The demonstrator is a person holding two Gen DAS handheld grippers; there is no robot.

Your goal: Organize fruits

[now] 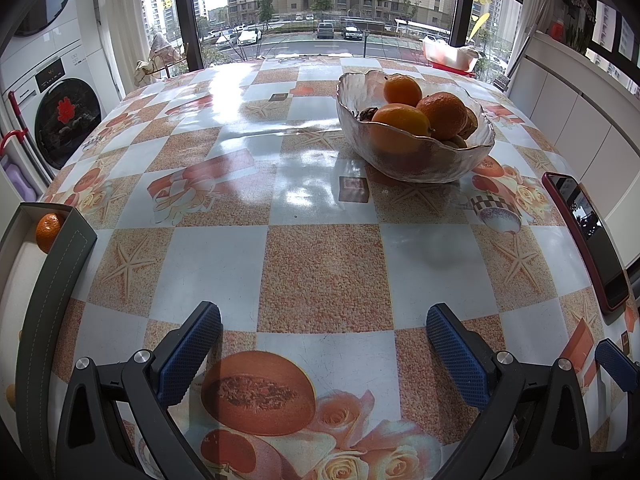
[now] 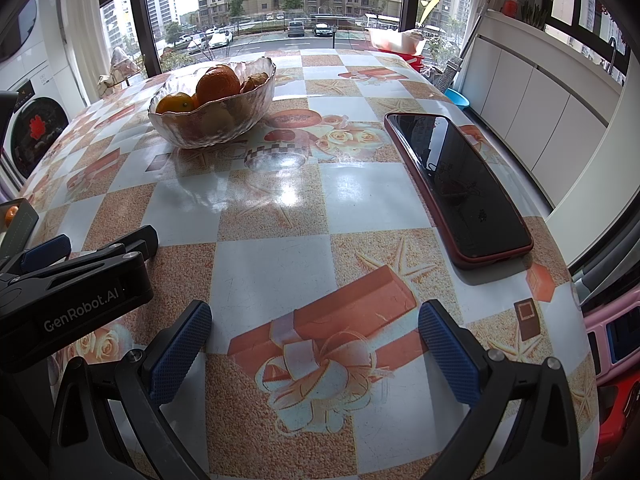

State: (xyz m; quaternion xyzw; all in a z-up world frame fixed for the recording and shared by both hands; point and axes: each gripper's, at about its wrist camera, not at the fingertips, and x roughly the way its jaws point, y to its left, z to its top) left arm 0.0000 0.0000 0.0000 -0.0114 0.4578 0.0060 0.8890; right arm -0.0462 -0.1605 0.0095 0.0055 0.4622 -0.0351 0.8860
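Left wrist, oranges (image 1: 402, 90) in bowl (image 1: 416, 160)

Bench (image 1: 224, 248) cover: glossy printed vinyl, strong glare. Bowl (image 1: 416, 160): clear rippled glass. Oranges (image 1: 402, 90): dimpled, semi-matt peel. Phone (image 2: 460, 184): glossy black screen, matt red case. Left tongs (image 1: 324, 350) and right tongs (image 2: 316, 346): matt black plastic, knurled blue rubber pads (image 1: 188, 356), metal rivets.

On the table (image 1: 320, 264), oranges (image 1: 402, 118) sit in the bowl (image 1: 416, 160) at the far side, a phone (image 2: 460, 184) to its right and a box (image 1: 52, 264) at the left edge.
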